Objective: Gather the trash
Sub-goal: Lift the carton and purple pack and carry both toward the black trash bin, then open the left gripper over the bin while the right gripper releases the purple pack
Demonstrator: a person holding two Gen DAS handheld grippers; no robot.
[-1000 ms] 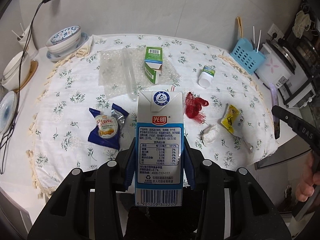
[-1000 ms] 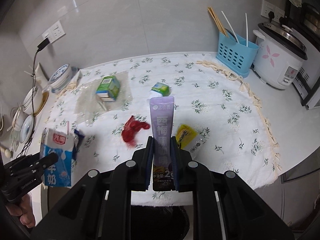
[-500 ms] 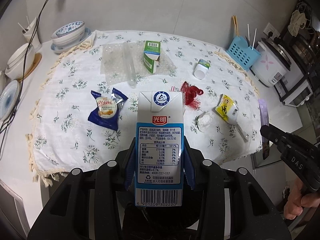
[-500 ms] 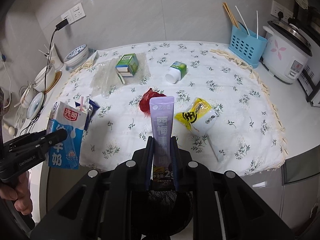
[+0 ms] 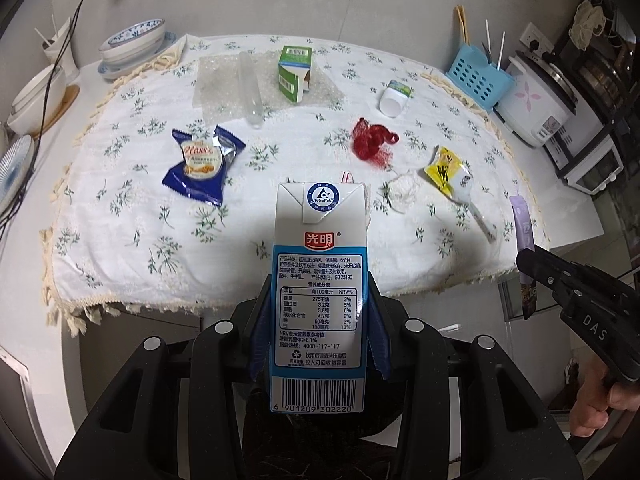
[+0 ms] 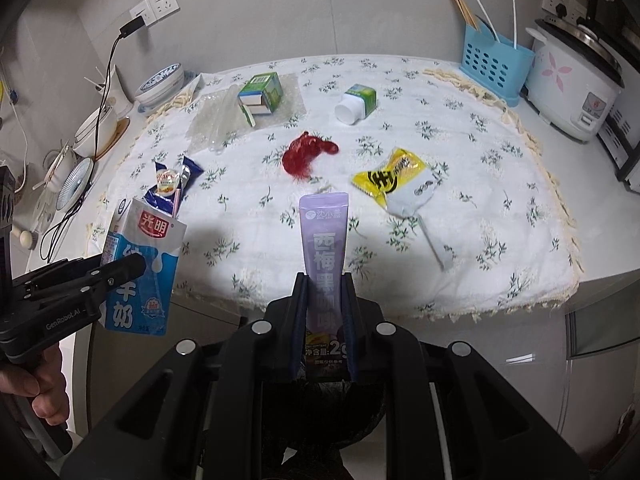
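My left gripper (image 5: pixel 318 322) is shut on a blue and white milk carton (image 5: pixel 319 280), held upright off the table's front edge; the same carton (image 6: pixel 140 268) shows at the left of the right wrist view. My right gripper (image 6: pixel 324 312) is shut on a thin purple sachet (image 6: pixel 325 256), also in front of the table edge; the sachet (image 5: pixel 525 248) appears at the right of the left wrist view. A dark bin opening (image 6: pixel 320 420) lies below the right gripper's fingers. On the floral tablecloth (image 5: pixel 120 208) lie a blue snack wrapper (image 5: pixel 200 166), a red net (image 5: pixel 372 142) and a yellow packet (image 5: pixel 448 172).
Further back lie a green carton (image 5: pixel 295 74) on bubble wrap, a clear tube (image 5: pixel 249 88), a small white bottle (image 5: pixel 394 98) and a crumpled tissue (image 5: pixel 402 190). Bowls (image 5: pixel 132 42) stand back left; a blue utensil basket (image 5: pixel 478 82) and rice cooker (image 5: pixel 540 104) back right.
Both grippers have pulled back from the table and sunk a little, each keeping its item. The table now looks farther away, and the bin has come into view under the fingers.
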